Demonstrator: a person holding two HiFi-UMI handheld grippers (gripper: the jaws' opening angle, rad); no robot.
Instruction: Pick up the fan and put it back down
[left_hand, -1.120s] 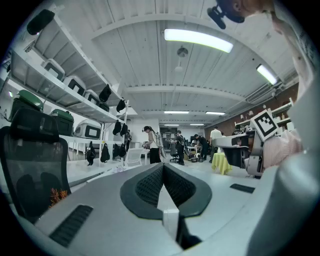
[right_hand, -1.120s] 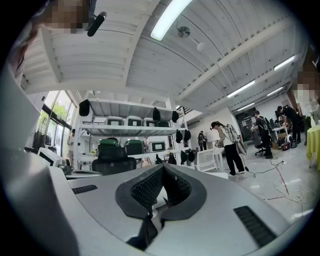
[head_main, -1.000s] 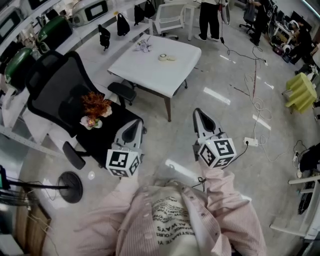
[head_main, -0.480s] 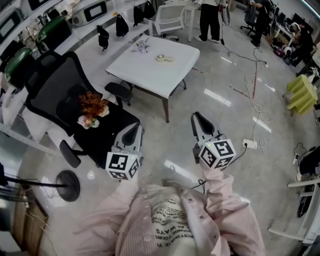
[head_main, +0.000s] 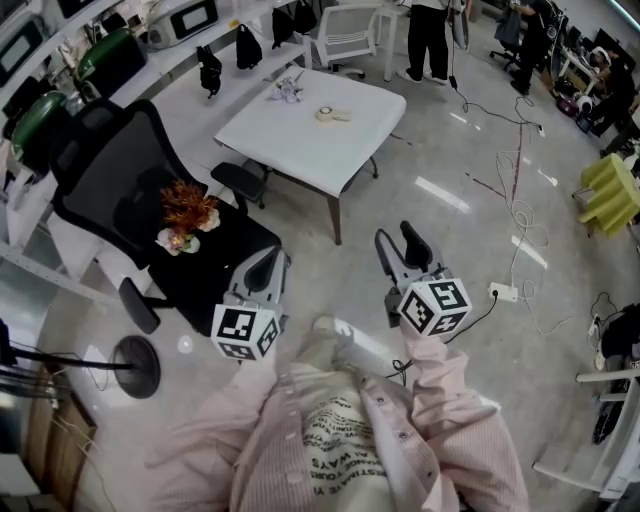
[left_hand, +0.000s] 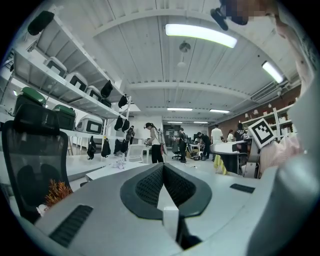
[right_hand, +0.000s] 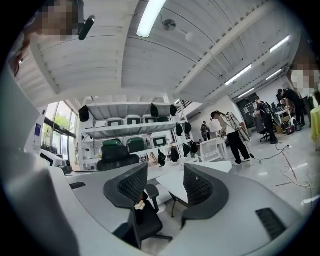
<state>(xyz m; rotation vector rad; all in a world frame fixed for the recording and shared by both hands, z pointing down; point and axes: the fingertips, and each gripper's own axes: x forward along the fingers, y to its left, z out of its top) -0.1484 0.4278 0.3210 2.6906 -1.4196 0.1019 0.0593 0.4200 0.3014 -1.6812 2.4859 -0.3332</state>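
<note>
Underfoot spreads the glossy pale floor (head_main: 450, 160) of a large workroom, and we hold both tools out over it. At 12 o'clock stands a white worktop (head_main: 300, 145), well apart from the tools, with bare floor between. Near its far edge lies what may be the fan (head_main: 333, 115), a small pale round thing too small to be sure of, with a crumpled lilac-white thing (head_main: 288, 90) at its 10 o'clock.

At 10 o'clock from us stands a black office chair (head_main: 105, 170) with an orange plant (head_main: 187, 208) on its seat. Behind it runs a shelf (head_main: 150, 62) hung with black bags (head_main: 209, 70). A round-based stand (head_main: 138, 367) sits at 8 o'clock. Cables (head_main: 515, 200) and a power strip (head_main: 503, 292) trail at 3 o'clock, and a person (head_main: 430, 35) stands past the worktop.

Our left tool (head_main: 266, 258) (left_hand: 163, 169) has its jaws pressed together on nothing. Our right tool (head_main: 398, 243) (right_hand: 165, 182) is opening, its jaws apart with nothing between them.
</note>
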